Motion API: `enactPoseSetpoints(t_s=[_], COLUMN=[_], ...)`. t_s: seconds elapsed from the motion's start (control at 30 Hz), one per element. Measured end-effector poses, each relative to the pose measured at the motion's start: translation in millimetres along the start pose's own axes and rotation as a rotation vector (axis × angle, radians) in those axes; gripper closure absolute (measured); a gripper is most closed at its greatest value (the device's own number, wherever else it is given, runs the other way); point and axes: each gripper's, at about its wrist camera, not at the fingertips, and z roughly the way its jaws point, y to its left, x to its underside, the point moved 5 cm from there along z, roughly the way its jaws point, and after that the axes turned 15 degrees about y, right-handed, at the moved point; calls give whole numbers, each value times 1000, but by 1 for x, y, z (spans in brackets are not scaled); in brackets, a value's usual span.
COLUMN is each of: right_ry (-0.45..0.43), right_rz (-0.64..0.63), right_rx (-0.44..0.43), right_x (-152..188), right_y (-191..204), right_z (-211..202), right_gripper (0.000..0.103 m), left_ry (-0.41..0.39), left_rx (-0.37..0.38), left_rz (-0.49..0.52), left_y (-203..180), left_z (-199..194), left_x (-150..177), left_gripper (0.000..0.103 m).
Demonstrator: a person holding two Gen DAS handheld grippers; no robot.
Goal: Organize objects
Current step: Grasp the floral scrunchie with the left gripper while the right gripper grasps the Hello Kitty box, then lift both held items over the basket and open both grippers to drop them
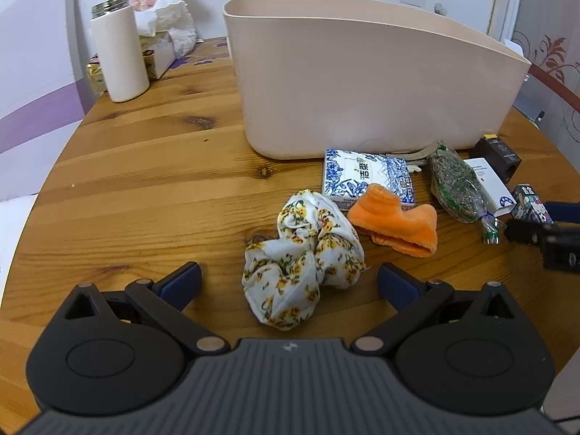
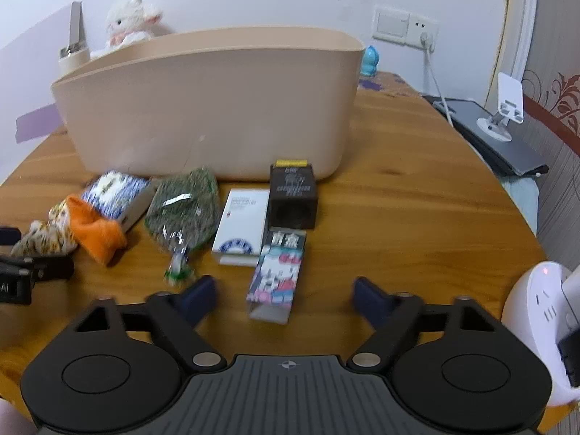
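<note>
A beige plastic bin (image 1: 362, 83) stands on the round wooden table (image 1: 145, 166); it also shows in the right wrist view (image 2: 210, 108). In front of it lie a floral cloth (image 1: 302, 257), an orange sock (image 1: 398, 217), a blue-and-white tissue pack (image 1: 362, 174), a clear bag of green bits (image 1: 456, 188), a white box (image 2: 241, 224), a dark box (image 2: 293, 195) and a Hello Kitty box (image 2: 277, 272). My left gripper (image 1: 289, 277) is open, with the floral cloth between its fingers. My right gripper (image 2: 283, 291) is open around the near end of the Hello Kitty box.
A white flask (image 1: 117, 50), a tissue box (image 1: 159, 50) and a plush lamb (image 1: 163, 3) stand at the back left. A white power strip (image 2: 543, 326) is at the right table edge. A laptop (image 2: 493, 134) with a phone stand (image 2: 505, 108) lies beyond the table.
</note>
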Motion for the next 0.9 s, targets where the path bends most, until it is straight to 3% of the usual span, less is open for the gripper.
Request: enactPoseSetpoints(t_s=[0.17, 0.23, 0.3, 0.33, 0.47, 0.6, 0.9], right_ry=[-12, -17, -24, -24, -57, -105, -236], right_rz=[7, 2, -5, -6, 4, 29, 44], right_rx=[-9, -6, -4, -1, -11, -20, -14], right_x=[-3, -2, -2, -2, -3, -12, -63], right_y=[-3, -3, -2, -2, -4, -11, -19], right_z=[-2, -3, -3, -3, -15, -37, -81], right_gripper=[59, 78, 82, 82, 82, 82, 82], left_ry=[-19, -12, -1, 8, 3, -39, -214], left_rx=[25, 31, 33, 41, 56, 62, 43], left_rz=[36, 41, 33, 30, 30, 24, 19], left_y=[-3, -3, -1, -1, 1, 2, 1], left_z=[-9, -9, -11, -12, -20, -38, -92], left_x=[-3, -3, -3, -4, -2, -5, -49], left_gripper=[44, 49, 66, 81, 89, 89, 89])
